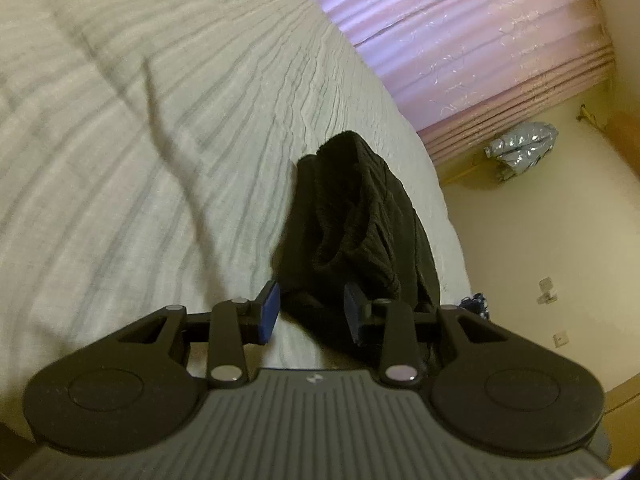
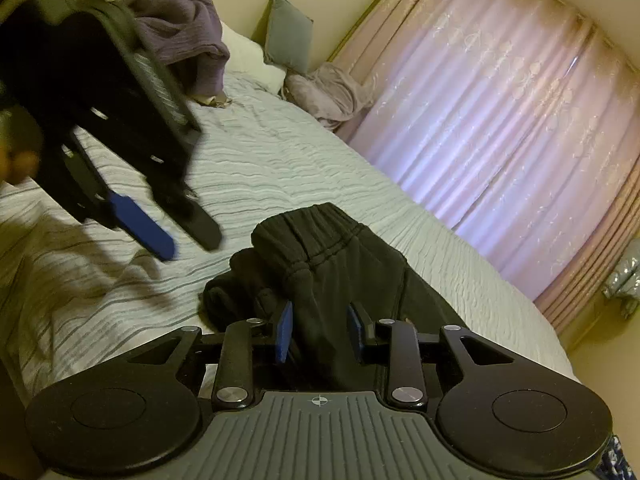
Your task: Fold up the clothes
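1. The black trousers [image 2: 320,264] lie bunched on the bed [image 2: 280,168], near its edge on the curtain [image 2: 500,120] side.
2. The right gripper [image 2: 320,328] has its fingers apart, over the trousers.
3. The left gripper [image 1: 310,308] is above the bed, its fingers also apart, holding nothing.

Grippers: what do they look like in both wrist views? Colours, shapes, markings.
Both match. The left gripper and right gripper have black linkage arms with silver pivot pins, two round black discs at the sides, and a grey ribbed body with a small crosshair mark. The fingers carry blue pads. No cables or sleeves show.
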Demonstrator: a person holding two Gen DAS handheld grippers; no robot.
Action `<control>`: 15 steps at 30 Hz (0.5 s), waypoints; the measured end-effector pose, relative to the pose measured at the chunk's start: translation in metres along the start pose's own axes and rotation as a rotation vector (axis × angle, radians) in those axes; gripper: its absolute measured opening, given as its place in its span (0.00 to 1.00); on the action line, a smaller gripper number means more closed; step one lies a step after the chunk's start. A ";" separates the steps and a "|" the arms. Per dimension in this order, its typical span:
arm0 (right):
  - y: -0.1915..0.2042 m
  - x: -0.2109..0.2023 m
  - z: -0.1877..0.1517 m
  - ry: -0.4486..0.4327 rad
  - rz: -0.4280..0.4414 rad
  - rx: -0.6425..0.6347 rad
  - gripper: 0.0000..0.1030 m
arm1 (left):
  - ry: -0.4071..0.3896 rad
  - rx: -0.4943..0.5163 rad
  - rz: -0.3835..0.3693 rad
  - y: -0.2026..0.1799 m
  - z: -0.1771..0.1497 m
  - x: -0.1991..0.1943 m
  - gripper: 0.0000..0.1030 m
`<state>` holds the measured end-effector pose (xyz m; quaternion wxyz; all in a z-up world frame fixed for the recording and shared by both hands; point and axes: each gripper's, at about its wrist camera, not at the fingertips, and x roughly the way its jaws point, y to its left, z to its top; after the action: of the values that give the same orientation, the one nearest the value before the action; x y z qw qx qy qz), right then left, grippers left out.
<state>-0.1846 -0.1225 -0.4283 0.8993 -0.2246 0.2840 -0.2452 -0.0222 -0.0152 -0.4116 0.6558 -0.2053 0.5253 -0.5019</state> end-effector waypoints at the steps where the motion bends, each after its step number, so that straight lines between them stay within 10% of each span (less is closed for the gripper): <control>1: 0.001 0.000 0.000 0.001 0.002 -0.004 0.29 | -0.005 -0.009 -0.004 0.001 0.001 0.004 0.28; 4: 0.003 0.003 -0.001 0.007 0.008 -0.018 0.06 | -0.016 -0.034 -0.018 0.002 0.005 0.013 0.28; 15: 0.002 -0.010 -0.004 -0.037 0.052 -0.019 0.01 | -0.020 -0.023 0.001 0.004 0.003 0.026 0.20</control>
<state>-0.1938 -0.1162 -0.4277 0.9084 -0.2300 0.2751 -0.2149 -0.0191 -0.0369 -0.4260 0.6588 -0.2178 0.5245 -0.4933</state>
